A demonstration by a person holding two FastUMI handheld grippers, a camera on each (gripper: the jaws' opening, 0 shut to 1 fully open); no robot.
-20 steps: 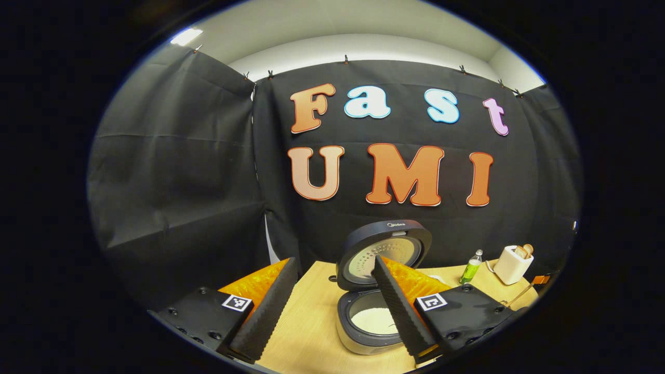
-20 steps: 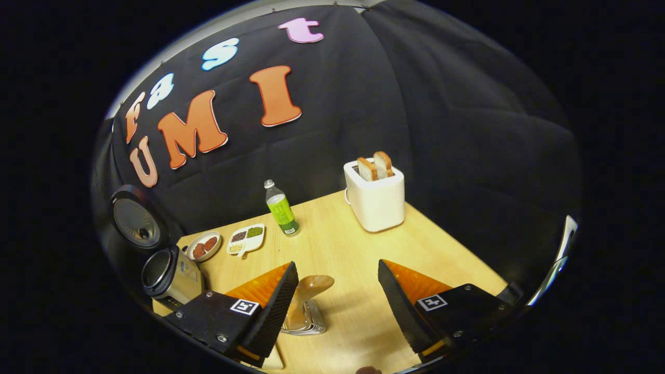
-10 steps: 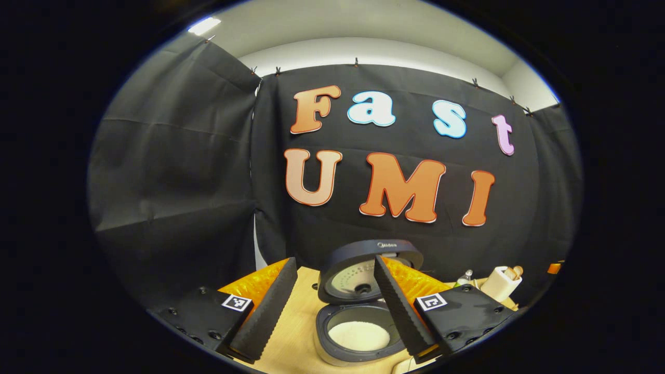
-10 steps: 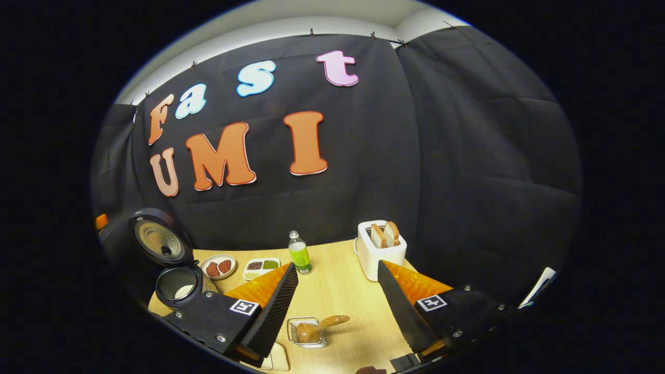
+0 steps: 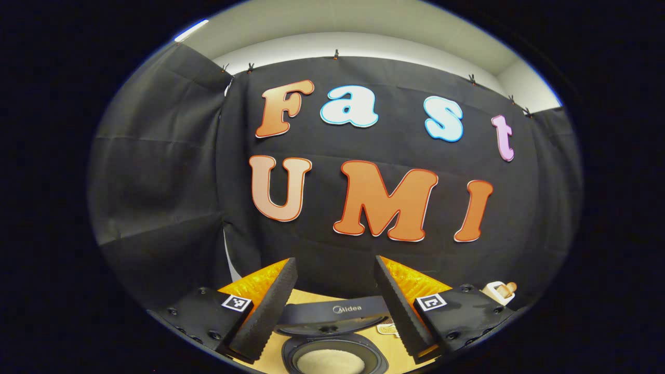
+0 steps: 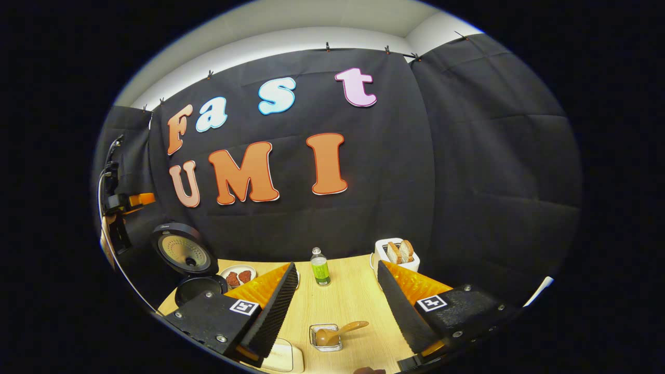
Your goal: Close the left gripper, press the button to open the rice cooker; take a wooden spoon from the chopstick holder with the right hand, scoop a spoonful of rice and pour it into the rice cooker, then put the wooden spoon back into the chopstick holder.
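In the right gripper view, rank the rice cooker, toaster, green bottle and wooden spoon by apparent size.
1. rice cooker, lid up
2. toaster
3. wooden spoon and green bottle: look alike in size; the spoon lies nearer the camera, so unranked.

Each hand-held gripper is built alike. The left gripper [image 5: 335, 304] has two long wedge-shaped fingers [image 5: 270, 311] with finely ribbed inner faces, backed by translucent ridged plastic. Each finger sits on a flat black plate [image 5: 200, 317] studded with round screws and carrying a small square black-and-white marker [image 5: 236, 303]. The right gripper [image 6: 337, 306] shows the same ribbed fingers [image 6: 402, 311], screwed black plates [image 6: 470, 309] and square markers [image 6: 433, 302]. In the right gripper view, the other gripper appears far off as a dark body with a thin cable.
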